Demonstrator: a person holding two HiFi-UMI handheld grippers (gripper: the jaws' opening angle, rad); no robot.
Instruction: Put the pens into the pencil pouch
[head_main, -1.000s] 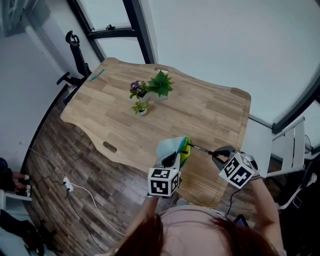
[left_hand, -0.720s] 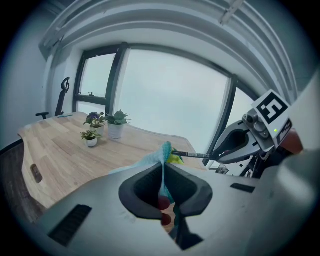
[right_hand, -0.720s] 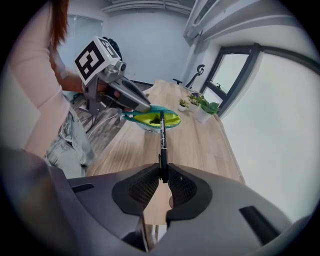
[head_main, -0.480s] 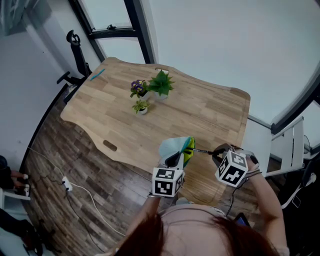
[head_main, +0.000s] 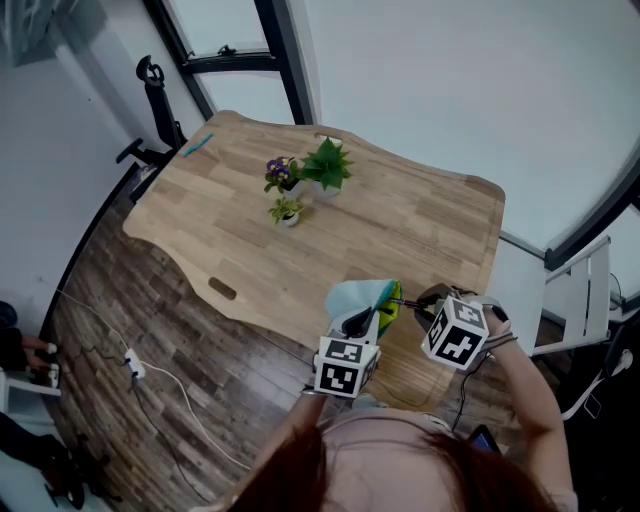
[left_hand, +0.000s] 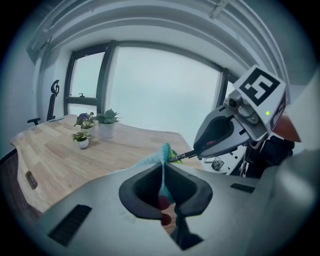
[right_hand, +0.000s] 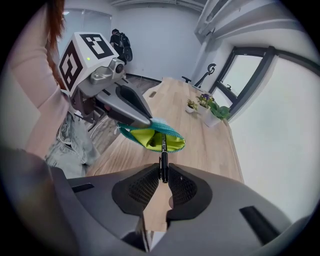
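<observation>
A teal pencil pouch (head_main: 358, 296) with a yellow-green lining (right_hand: 156, 139) hangs open above the table's near edge. My left gripper (head_main: 372, 318) is shut on the pouch's teal edge (left_hand: 163, 165), holding the mouth open. My right gripper (right_hand: 163, 176) is shut on a black pen (right_hand: 163, 156), and the pen's tip reaches into the pouch's mouth. In the head view the pen (head_main: 412, 301) runs from the right gripper (head_main: 424, 308) leftwards into the pouch. In the left gripper view the pen (left_hand: 182, 155) meets the pouch's top edge.
The light wooden table (head_main: 420, 225) carries three small potted plants (head_main: 322, 168) near its far side. A teal pen (head_main: 196, 146) lies at the far left corner. A white cable and plug (head_main: 133, 367) lie on the dark floor to the left, and a white shelf (head_main: 585, 290) stands at the right.
Both grippers and the pouch have shifted slightly right and nearer. The right gripper has rolled and closed in on the pouch, so the pen's tip now sits inside the mouth.
</observation>
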